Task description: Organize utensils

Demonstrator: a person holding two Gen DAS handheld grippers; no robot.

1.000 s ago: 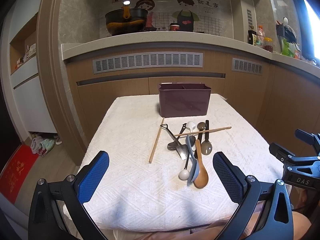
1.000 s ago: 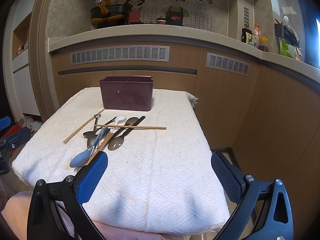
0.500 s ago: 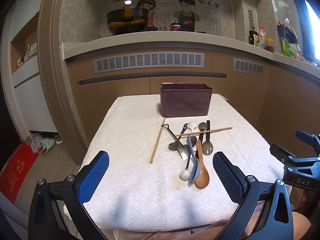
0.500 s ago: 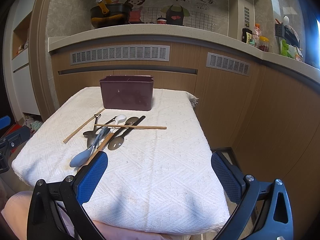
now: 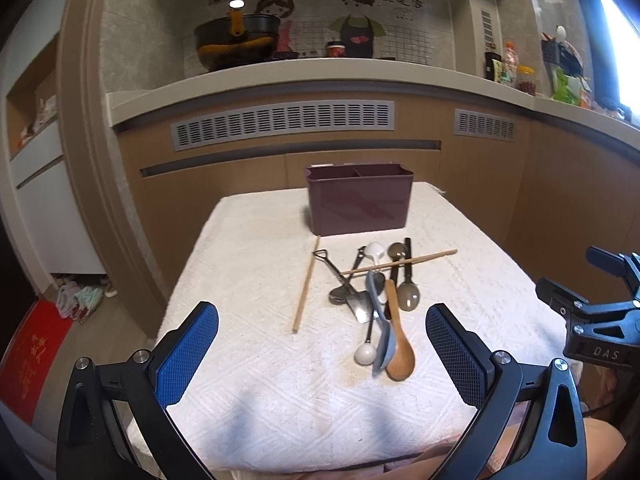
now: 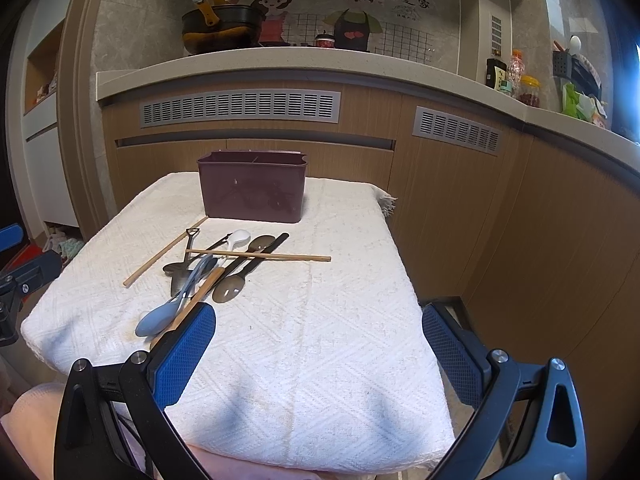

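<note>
Readable writing: we note "DAS" in pale letters on the black body of the right gripper [image 5: 596, 320], seen at the right edge of the left wrist view. The wall mural [image 6: 356, 4] behind the counter carries Chinese characters beside two cartoon cooks; we cannot read them reliably.

Change since a second ago: we find the utensils, caddy and cloth where they were. Both views have shifted only slightly, and both claws are as wide apart as before.

Holdings, on the white towel [image 6: 320, 340] covering the table:
- Caddy [image 6: 253, 188], maroon, divided, upright at the far end.
- Chopstick [image 5: 306, 285], lying alone left of the heap, long axis running from just before the caddy toward us.
- Second chopstick [image 6: 260, 255], laid crosswise over the heap, long axis left to right.
- Wooden spoon [image 5: 397, 340], bowl toward us, handle pointing to the caddy.
- Blue-grey spoon [image 6: 168, 308], bowl toward us, beside the wooden spoon and touching it.
- White ladle spoon [image 6: 238, 237], bowl at the far end.
- Metal spoons and a small shovel-shaped spoon [image 5: 352, 288], overlapped, handles mostly pointing to the caddy.

Left gripper [image 5: 322, 356]: released, blue pads [image 5: 188, 354] wide apart over the near towel, grasping nothing.
Right gripper: likewise released and empty, right of the heap.
</note>
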